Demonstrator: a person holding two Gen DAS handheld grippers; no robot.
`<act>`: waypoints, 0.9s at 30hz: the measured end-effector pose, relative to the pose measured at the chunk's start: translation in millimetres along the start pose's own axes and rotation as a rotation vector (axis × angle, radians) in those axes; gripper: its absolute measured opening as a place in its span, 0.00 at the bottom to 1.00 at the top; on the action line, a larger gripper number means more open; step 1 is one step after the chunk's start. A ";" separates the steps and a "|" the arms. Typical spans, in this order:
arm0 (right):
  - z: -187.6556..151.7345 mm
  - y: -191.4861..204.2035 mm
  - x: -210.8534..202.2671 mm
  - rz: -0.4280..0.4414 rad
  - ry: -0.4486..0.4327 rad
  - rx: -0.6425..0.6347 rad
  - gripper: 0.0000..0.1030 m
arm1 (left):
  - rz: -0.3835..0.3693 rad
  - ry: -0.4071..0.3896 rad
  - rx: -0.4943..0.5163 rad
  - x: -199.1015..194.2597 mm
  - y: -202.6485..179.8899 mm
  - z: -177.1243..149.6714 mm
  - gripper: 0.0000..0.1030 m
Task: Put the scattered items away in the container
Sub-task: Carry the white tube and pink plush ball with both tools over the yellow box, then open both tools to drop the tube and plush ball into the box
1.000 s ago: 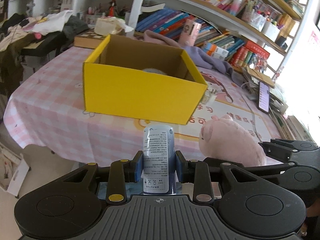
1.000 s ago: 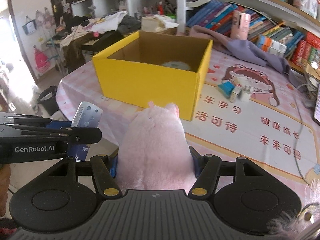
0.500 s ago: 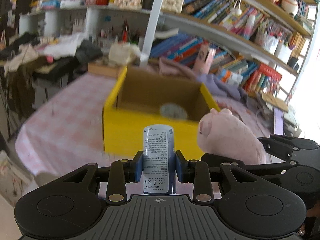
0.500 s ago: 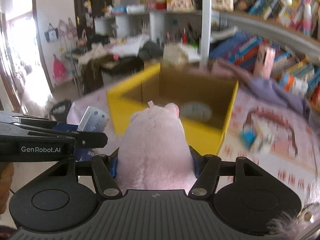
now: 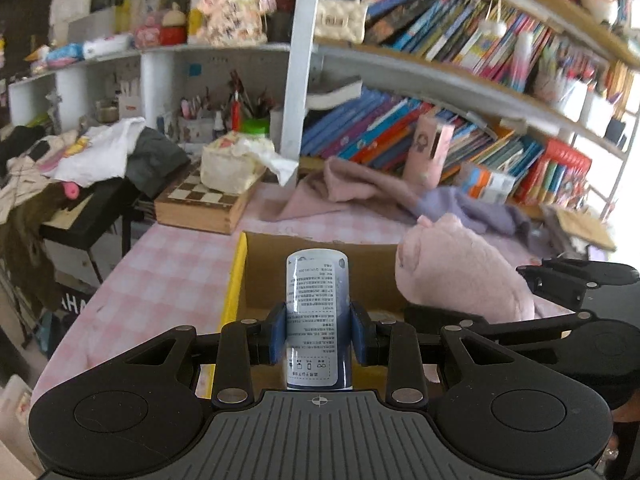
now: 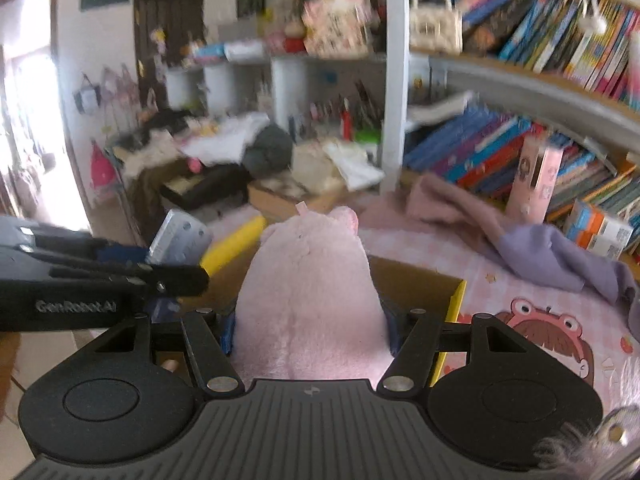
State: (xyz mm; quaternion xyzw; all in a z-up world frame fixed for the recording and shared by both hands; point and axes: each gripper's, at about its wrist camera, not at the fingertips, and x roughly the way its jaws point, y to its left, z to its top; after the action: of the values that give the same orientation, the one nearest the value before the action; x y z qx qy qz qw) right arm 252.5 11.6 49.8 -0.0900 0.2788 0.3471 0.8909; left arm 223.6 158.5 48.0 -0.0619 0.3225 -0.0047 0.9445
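My left gripper (image 5: 318, 332) is shut on a blue-and-white can (image 5: 317, 300) held upright. It hangs over the near left part of the open yellow cardboard box (image 5: 234, 276). My right gripper (image 6: 310, 330) is shut on a pink plush pig (image 6: 308, 292), which hovers above the same box (image 6: 454, 304). In the left wrist view the pig (image 5: 460, 272) and the right gripper show at the right. In the right wrist view the can (image 6: 180, 236) and the left gripper show at the left. The box floor is mostly hidden.
The box stands on a pink checked tablecloth (image 5: 168, 272). Behind it lie pink and purple cloths (image 5: 400, 196), a chessboard box (image 5: 200, 204) and a pink carton (image 5: 432, 148). Full bookshelves (image 5: 440, 92) rise at the back. A cluttered side desk (image 5: 80, 176) stands at left.
Both grippers have moved forward and a little up with their loads, from in front of the yellow box to above its opening. The box's front wall has dropped out of view.
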 end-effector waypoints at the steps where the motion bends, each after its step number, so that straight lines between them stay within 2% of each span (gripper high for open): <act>1: 1.0 -4.5 11.9 -0.001 0.025 0.008 0.60 | 0.002 0.016 0.005 11.2 1.1 4.4 0.30; 6: 1.6 -20.5 70.3 0.004 0.150 0.009 0.60 | 0.013 0.108 0.074 61.6 -3.9 11.0 0.30; 11: -1.9 -28.8 107.9 0.018 0.282 -0.011 0.60 | 0.018 0.178 0.065 93.7 -1.9 11.3 0.30; 18: -0.1 -22.9 119.7 0.020 0.333 -0.072 0.63 | 0.052 0.202 0.099 104.9 -5.3 11.0 0.31; 20: 0.9 -20.6 118.2 0.018 0.314 -0.087 0.67 | 0.070 0.175 0.113 100.7 -7.4 13.7 0.36; 21: 1.6 -19.4 115.5 0.007 0.292 -0.095 0.72 | 0.073 0.156 0.119 96.8 -8.3 16.1 0.40; 23: 3.2 -17.9 107.1 -0.018 0.236 -0.112 0.81 | 0.078 0.108 0.122 84.6 -9.3 21.3 0.73; 24: 3.7 -17.5 103.1 -0.026 0.213 -0.116 0.84 | 0.071 0.080 0.123 77.0 -10.0 23.6 0.78; 27: 5.4 -18.4 90.7 -0.036 0.169 -0.092 0.84 | 0.063 0.012 0.140 53.5 -15.8 25.6 0.79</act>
State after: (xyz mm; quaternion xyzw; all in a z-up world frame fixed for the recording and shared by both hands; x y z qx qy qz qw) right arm 321.9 51.4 3.0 -0.1649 0.3348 0.3349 0.8652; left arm 282.1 143.2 37.5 0.0143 0.3290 0.0019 0.9442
